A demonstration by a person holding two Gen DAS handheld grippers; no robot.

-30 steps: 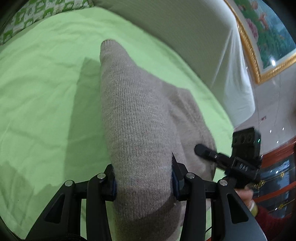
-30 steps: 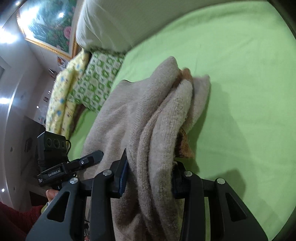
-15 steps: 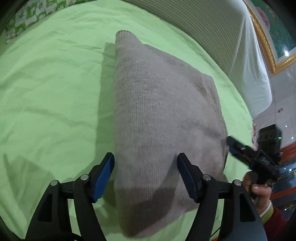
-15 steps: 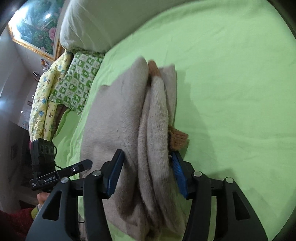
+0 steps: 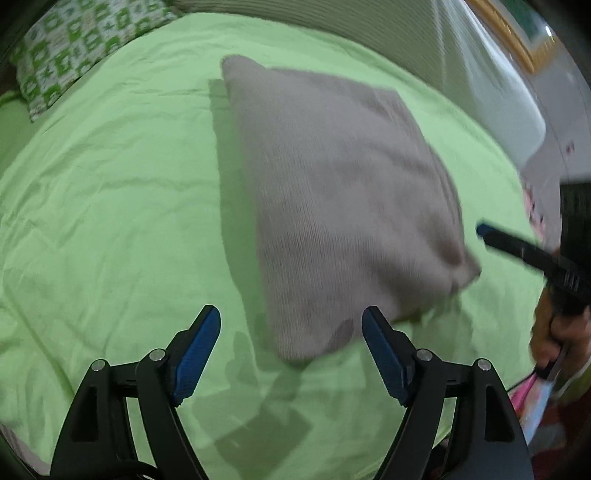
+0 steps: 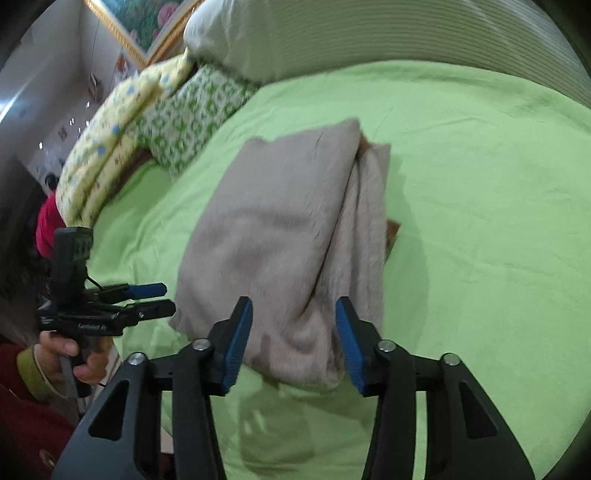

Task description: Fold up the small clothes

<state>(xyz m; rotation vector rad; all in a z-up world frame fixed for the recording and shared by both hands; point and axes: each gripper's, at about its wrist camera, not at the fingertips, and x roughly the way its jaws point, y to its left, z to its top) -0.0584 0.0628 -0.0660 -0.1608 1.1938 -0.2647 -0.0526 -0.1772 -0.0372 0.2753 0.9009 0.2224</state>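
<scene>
A folded beige knit garment (image 5: 340, 206) lies flat on the green bed sheet (image 5: 110, 221). In the right wrist view the garment (image 6: 280, 236) shows stacked layers along its right edge, with a brown piece peeking out. My left gripper (image 5: 291, 325) is open and empty, just short of the garment's near corner. My right gripper (image 6: 293, 317) is open, its jaws on either side of the garment's near edge without pinching it. Each gripper also shows in the other's view, the right one (image 5: 517, 247) and the left one (image 6: 147, 299).
A green patterned pillow (image 6: 192, 118) and a yellow quilt (image 6: 110, 136) lie at the bed's far left. A white headboard cushion (image 6: 332, 33) runs along the back. The bed's edge is near my hand at the left (image 6: 66, 354).
Both grippers opened and let go of the garment, then drew back from it. The garment now rests flat on the sheet.
</scene>
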